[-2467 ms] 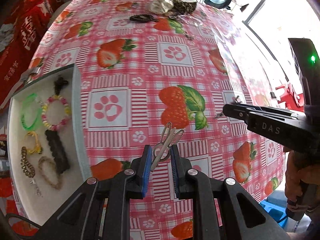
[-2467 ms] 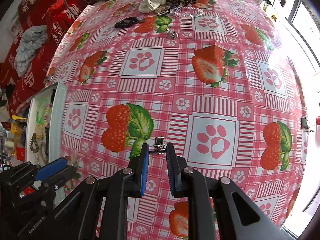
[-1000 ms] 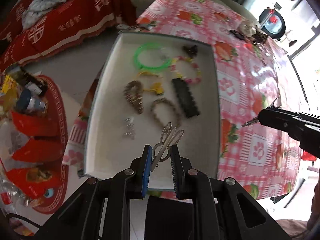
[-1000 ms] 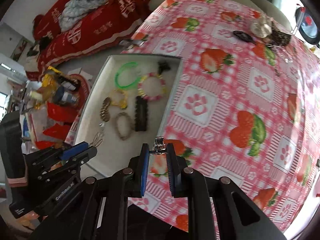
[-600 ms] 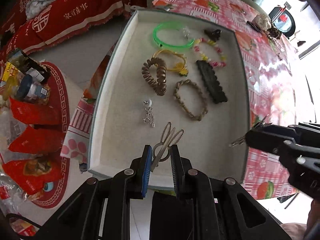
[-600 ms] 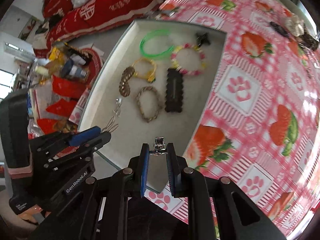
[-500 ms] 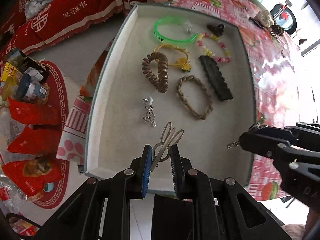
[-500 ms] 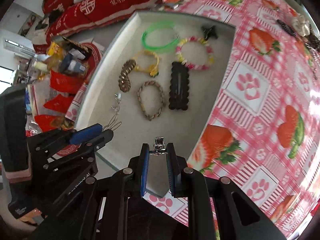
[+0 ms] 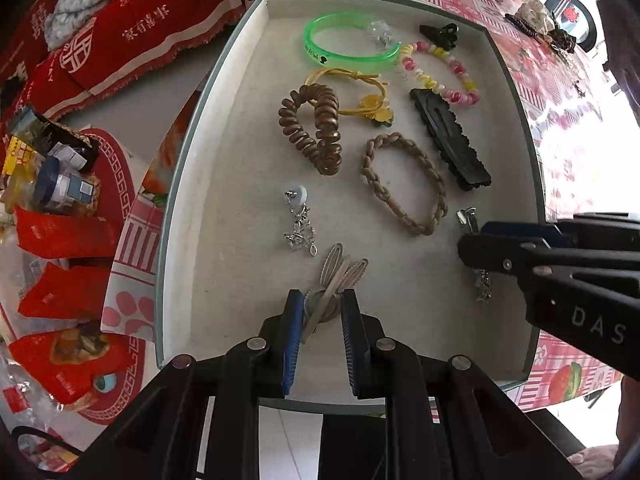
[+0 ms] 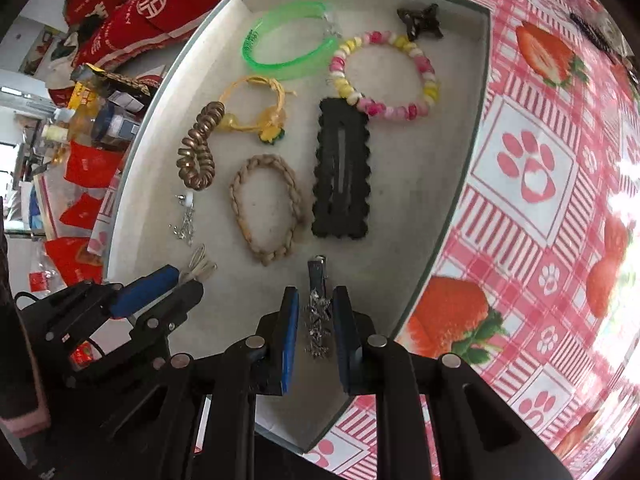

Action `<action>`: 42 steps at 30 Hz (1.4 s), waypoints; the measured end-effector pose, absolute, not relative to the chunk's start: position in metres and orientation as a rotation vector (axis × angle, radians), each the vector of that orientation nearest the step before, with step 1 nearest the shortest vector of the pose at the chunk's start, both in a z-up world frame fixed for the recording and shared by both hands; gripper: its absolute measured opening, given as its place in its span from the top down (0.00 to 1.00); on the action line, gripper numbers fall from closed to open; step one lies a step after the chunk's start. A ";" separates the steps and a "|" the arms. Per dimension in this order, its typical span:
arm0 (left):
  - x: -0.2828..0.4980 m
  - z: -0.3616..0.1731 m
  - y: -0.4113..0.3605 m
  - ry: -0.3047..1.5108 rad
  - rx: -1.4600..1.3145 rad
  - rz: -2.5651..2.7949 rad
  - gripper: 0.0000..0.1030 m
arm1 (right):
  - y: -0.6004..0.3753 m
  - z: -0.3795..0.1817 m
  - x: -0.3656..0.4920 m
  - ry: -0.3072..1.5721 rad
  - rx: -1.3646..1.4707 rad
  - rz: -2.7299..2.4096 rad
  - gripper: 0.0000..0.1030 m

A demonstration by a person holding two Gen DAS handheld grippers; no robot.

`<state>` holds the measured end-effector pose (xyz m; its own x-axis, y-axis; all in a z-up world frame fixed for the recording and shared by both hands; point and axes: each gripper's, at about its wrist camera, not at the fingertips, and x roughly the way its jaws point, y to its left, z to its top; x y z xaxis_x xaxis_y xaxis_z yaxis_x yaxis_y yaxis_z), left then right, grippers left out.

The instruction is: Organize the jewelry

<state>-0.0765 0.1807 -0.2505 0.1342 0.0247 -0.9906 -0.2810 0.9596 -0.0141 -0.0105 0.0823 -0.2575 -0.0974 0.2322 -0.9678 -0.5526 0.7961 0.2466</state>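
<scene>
A white tray (image 9: 224,128) holds a green bangle (image 9: 344,46), a beaded bracelet (image 9: 440,72), a brown coil tie (image 9: 316,128), a braided band (image 9: 404,184), a black clip (image 9: 448,136) and a silver earring (image 9: 298,224). My left gripper (image 9: 320,308) is shut on a silver leaf earring (image 9: 340,272) low over the tray's near part. My right gripper (image 10: 316,308) stands slightly parted around a silver dangling clip earring (image 10: 318,300) that lies on the tray floor; it also shows in the left wrist view (image 9: 480,280).
The tray (image 10: 472,128) sits at the edge of a table with a pink strawberry cloth (image 10: 540,160). More accessories lie at the table's far end (image 9: 536,16). Red cloth and bottles (image 9: 60,184) are on the floor to the left.
Both grippers have come down close over the tray. The right gripper's jaws have parted and its clip earring now rests on the tray floor. The left gripper still grips the leaf earring.
</scene>
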 end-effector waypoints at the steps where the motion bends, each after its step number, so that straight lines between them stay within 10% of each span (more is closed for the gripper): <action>1: -0.076 -0.250 0.181 1.424 -0.220 0.227 0.75 | 0.084 -0.257 -0.010 1.535 -0.270 0.674 0.80; 18: -0.076 -0.214 0.180 1.385 -0.216 0.238 0.73 | 0.078 -0.199 0.001 1.447 -0.205 0.673 0.53; 21: -0.079 -0.203 0.179 1.366 -0.200 0.261 0.12 | 0.064 -0.188 0.004 1.437 -0.192 0.641 0.52; 22: -0.081 -0.196 0.179 1.341 -0.195 0.274 0.07 | 0.058 -0.184 0.005 1.436 -0.188 0.628 0.51; 42: -0.095 -0.131 0.180 1.262 -0.183 0.327 0.00 | 0.037 -0.124 -0.021 1.259 -0.344 0.528 0.15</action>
